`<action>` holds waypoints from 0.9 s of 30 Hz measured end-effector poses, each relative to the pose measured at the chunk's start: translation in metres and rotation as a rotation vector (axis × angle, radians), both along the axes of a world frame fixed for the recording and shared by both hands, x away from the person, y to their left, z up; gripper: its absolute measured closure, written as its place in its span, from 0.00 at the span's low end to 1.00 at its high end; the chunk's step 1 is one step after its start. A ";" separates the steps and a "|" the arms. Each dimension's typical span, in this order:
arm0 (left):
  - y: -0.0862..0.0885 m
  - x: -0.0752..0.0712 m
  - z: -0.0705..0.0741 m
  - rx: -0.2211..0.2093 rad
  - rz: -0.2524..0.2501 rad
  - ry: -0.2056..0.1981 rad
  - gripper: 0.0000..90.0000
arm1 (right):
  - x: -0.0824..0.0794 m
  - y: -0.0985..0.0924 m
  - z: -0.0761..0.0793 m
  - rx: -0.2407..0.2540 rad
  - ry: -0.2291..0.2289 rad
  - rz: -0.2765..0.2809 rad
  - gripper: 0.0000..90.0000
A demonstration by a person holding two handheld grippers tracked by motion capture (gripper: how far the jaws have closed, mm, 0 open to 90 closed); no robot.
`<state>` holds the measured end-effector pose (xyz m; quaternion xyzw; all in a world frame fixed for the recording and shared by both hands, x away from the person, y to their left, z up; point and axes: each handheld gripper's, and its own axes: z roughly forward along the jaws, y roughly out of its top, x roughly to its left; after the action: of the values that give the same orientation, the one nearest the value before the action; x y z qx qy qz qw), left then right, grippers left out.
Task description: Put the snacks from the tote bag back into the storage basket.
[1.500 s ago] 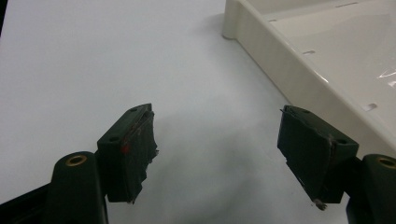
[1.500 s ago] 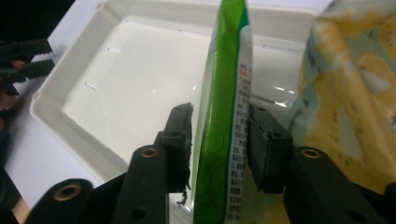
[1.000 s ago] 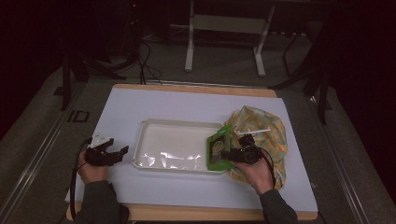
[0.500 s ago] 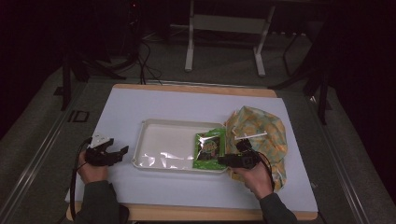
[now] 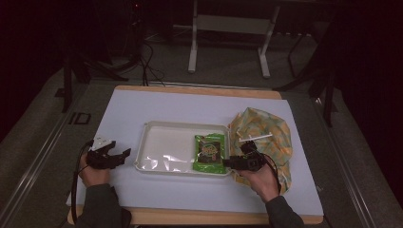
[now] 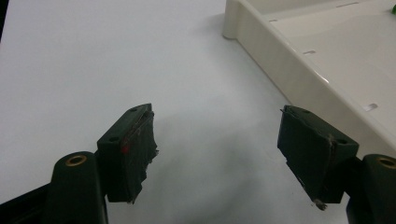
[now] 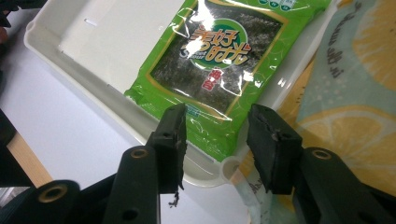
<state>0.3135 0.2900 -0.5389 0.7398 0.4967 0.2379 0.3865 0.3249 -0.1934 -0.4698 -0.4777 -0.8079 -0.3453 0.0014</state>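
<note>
Resting flat in the tray's right end, the packet lies nearest the right tool.
High view: packet (image 5: 209, 152) in tray (image 5: 142, 142), long axis running away from the person; right tool (image 5: 227, 164) at its near corner, left tool (image 5: 124, 154) well apart on the table (image 5: 157, 107). Left gripper view: jaws apart, empty. Right gripper view: jaws just closing, gapped, packet (image 7: 219, 65) just ahead, unclamped.

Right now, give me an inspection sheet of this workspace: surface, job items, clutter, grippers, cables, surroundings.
Surface: white table, wooden edge at front and back.
Job items: green seaweed packet lying flat in the right end of the cream tray; patterned cloth bag right of the tray, a white stick on it.
Clutter: nothing seen.
Grippers: left gripper open, resting left of the tray; right gripper open at the packet's near edge, jaws just closing, not pressing it.
Cables: one trails from each gripper; more on the floor behind.
Surroundings: dark room, grey metal stand legs beyond the table.
</note>
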 end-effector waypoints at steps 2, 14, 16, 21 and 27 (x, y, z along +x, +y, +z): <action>0.000 0.000 0.000 0.000 0.000 0.000 0.31 | 0.000 -0.001 0.002 -0.008 -0.012 0.004 0.66; 0.000 0.000 0.000 0.001 0.001 0.000 0.31 | -0.001 -0.011 0.024 0.020 -0.083 -0.005 0.71; 0.000 0.000 0.000 0.001 0.001 0.001 0.31 | -0.001 -0.014 0.029 0.023 -0.090 -0.013 0.72; 0.000 0.000 0.000 0.002 0.001 0.003 0.31 | 0.000 -0.024 0.039 0.028 -0.123 -0.035 0.72; 0.000 0.001 0.000 0.003 0.003 0.007 0.31 | 0.001 -0.043 0.050 0.056 -0.160 -0.087 0.73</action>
<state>0.3141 0.2898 -0.5392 0.7405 0.4985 0.2367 0.3835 0.3262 -0.2367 -0.4193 -0.4831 -0.7739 -0.4043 -0.0647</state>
